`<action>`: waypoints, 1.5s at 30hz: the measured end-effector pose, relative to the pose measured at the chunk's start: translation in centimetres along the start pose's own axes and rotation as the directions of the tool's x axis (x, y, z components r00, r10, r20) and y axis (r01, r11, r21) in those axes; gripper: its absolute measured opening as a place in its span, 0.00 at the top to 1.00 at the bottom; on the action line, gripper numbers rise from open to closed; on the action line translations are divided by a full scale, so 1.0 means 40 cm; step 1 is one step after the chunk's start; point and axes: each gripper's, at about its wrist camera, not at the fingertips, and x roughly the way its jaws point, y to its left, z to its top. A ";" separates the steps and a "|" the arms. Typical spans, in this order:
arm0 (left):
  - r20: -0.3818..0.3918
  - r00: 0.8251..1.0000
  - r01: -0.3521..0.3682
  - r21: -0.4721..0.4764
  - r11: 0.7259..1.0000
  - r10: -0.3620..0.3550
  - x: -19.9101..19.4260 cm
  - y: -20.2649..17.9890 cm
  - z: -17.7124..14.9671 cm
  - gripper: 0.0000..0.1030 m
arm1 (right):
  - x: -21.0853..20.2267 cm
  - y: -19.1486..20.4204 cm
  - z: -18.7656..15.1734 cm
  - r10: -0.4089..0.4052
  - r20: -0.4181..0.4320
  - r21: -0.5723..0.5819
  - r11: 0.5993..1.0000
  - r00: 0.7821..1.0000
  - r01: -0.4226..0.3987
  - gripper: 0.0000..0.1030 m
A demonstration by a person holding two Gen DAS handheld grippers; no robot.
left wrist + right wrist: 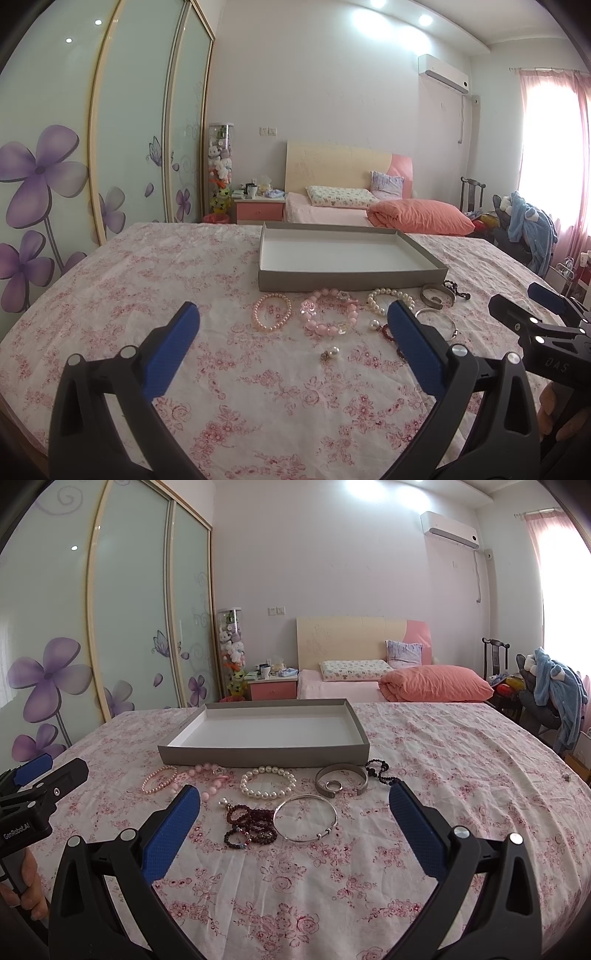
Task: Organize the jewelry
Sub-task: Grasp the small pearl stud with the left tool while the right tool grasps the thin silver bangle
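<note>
An empty grey box (347, 283) (258, 756) with a white inside lies on the floral cloth. In front of it are a pink pearl bracelet (254, 314) (160, 780), a chunky pink bead bracelet (328, 328) (210, 773), a white pearl bracelet (388, 293) (267, 782), a silver cuff (341, 781), a thin silver bangle (306, 818), dark red bead strands (247, 825), a black bead string (378, 770) and a pearl earring (331, 353). My left gripper (293, 312) is open above the pink bracelets. My right gripper (295, 795) is open over the bangle.
The cloth-covered table (461, 757) drops off at its left and right edges. Behind it are a bed with an orange duvet (436, 688), a pink nightstand (273, 686) and sliding wardrobe doors (129, 627). A chair with blue clothes (557, 694) stands at the right.
</note>
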 end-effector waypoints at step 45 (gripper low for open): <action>-0.461 0.881 0.136 0.023 0.990 -0.110 0.297 -0.067 -0.032 0.23 | 0.288 -0.024 0.003 -0.009 -0.471 -0.068 0.997 0.882 -0.026 0.32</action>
